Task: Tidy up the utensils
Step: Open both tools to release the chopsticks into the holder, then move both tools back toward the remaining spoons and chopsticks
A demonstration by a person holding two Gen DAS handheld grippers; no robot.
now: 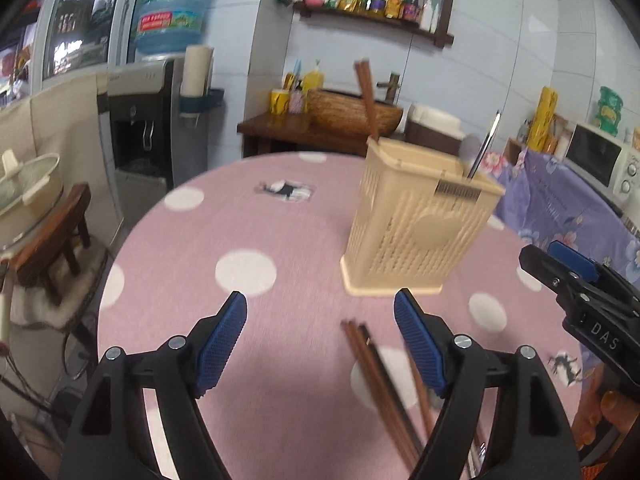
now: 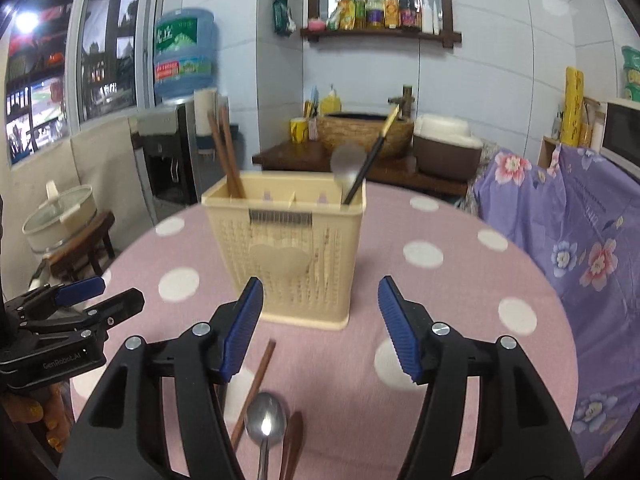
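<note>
Before the cream utensil basket (image 2: pixel 286 252): left gripper (image 1: pixel 320 344) and right gripper (image 2: pixel 320 328), fingers spread, empty

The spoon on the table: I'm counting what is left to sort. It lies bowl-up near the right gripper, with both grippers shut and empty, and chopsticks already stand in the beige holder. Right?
Not quite: both grippers are open, not shut. The right wrist view shows the right gripper open above the spoon; the left wrist view shows the left gripper open too. Both are empty, and chopsticks stand in the beige holder.

A water dispenser (image 2: pixel 172 152) stands left; a blurred microwave (image 1: pixel 600 160), seemingly, sits right.
</note>
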